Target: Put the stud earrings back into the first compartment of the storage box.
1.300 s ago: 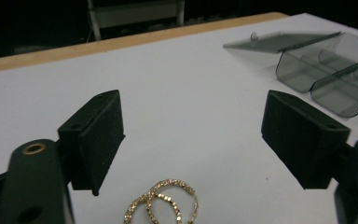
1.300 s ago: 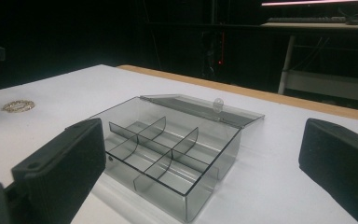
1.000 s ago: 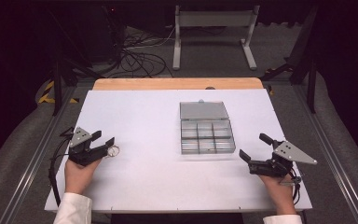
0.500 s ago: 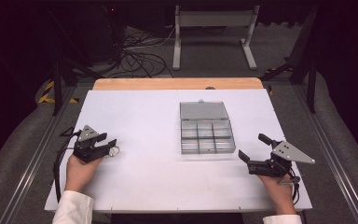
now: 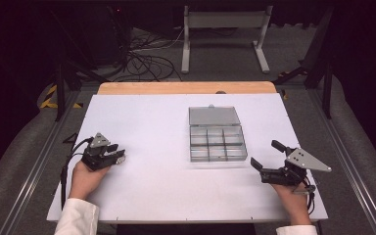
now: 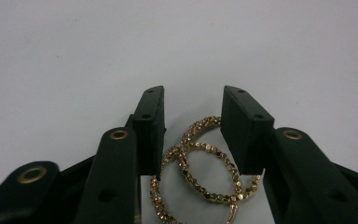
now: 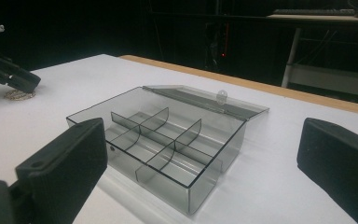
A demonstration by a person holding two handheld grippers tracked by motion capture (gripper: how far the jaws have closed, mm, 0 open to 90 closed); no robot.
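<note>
Two gold beaded hoop earrings (image 6: 204, 146) lie overlapping on the white table (image 5: 152, 127). My left gripper (image 6: 193, 100) is open, one jaw on each side of the hoops and neither pressing them. In the high view this gripper (image 5: 117, 157) lies low at the table's left side. The right gripper view shows it far off at the left (image 7: 9, 74) with the earrings (image 7: 18, 94) under its tip. My right gripper (image 5: 266, 154) is wide open at the right with nothing between its jaws, pointing at the clear box (image 7: 168, 140).
The clear grey compartment box (image 5: 217, 142) stands right of the table's centre, its lid folded back flat and its visible cells bare. A wooden strip (image 5: 186, 87) runs along the far edge. Cables and a metal stand lie on the floor beyond.
My left gripper has dropped lower and edged right, so its jaws now straddle the earrings that showed just past its tip. The right gripper has shifted only slightly.
</note>
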